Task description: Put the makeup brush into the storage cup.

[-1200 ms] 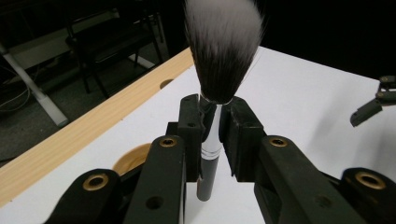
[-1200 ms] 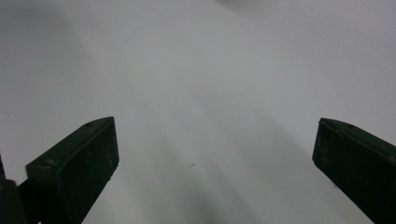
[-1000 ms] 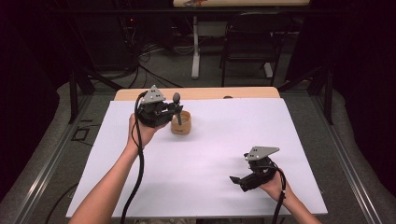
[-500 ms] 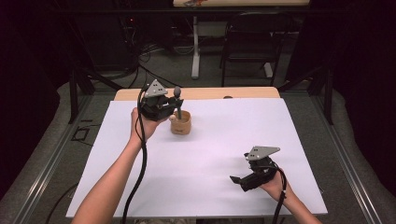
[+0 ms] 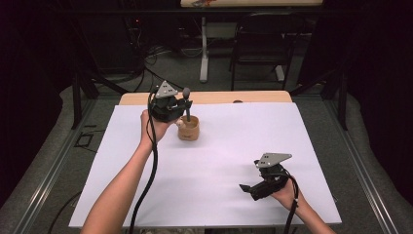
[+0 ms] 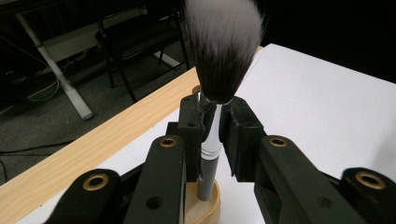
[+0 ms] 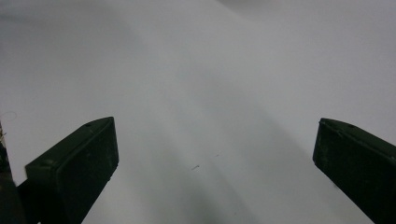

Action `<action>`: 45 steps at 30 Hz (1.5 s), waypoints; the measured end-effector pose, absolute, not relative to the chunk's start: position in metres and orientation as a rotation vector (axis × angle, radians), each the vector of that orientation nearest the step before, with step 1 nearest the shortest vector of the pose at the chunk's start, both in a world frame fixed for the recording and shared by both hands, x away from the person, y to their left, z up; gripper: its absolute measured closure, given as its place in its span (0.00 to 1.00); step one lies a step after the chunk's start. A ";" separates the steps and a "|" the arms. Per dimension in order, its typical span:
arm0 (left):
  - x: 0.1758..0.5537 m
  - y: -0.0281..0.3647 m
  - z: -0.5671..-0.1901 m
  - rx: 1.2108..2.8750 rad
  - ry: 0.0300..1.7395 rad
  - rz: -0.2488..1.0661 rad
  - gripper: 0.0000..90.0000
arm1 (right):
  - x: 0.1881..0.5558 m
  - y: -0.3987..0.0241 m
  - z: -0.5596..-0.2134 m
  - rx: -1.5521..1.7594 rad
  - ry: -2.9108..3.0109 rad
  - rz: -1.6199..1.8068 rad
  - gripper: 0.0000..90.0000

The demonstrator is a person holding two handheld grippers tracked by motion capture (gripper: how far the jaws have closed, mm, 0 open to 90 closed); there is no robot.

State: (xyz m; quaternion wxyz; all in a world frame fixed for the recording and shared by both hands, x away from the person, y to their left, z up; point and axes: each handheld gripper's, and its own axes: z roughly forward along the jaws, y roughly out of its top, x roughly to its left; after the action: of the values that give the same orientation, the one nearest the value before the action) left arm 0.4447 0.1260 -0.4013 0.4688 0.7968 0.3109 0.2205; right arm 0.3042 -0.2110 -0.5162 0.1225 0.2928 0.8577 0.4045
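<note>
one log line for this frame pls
left gripper: shut on brush | brush handle in wooden holder | right gripper: open, idle

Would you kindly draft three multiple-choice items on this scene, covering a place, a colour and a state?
1. Where does the handle of the black-and-white-bristled makeup brush end?
A. in the small round wooden holder
B. flat on the white table cover
C. on the floor

2. What colour are the brush's bristle tips?
A. red
B. white
C. green

3. How is the left gripper?
A. wide open
B. lying on the table
C. shut on the brush

Answers: 1 A, the left gripper view shows the handle's end inside the holder; 2 B, the bristles turn from black to white at the tips; 3 C, both pads press the silver ferrule.
</note>
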 end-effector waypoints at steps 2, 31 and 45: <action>0.446 0.125 -0.403 1.957 0.768 0.544 0.87 | 0.304 -0.211 -0.517 0.855 2.504 1.182 0.00; 0.472 0.114 -0.434 1.982 0.880 0.558 0.86 | 0.303 -0.209 -0.517 0.841 2.523 1.164 0.00; 0.480 0.117 -0.446 1.985 0.954 0.520 0.70 | 0.303 -0.208 -0.518 0.831 2.534 1.163 0.00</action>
State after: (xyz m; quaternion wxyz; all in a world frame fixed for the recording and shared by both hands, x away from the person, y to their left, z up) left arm 0.4800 0.1168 -0.4456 0.4254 0.7938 0.3817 0.2079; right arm 0.3034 -0.2084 -0.5184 0.1157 0.2837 0.8651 0.3971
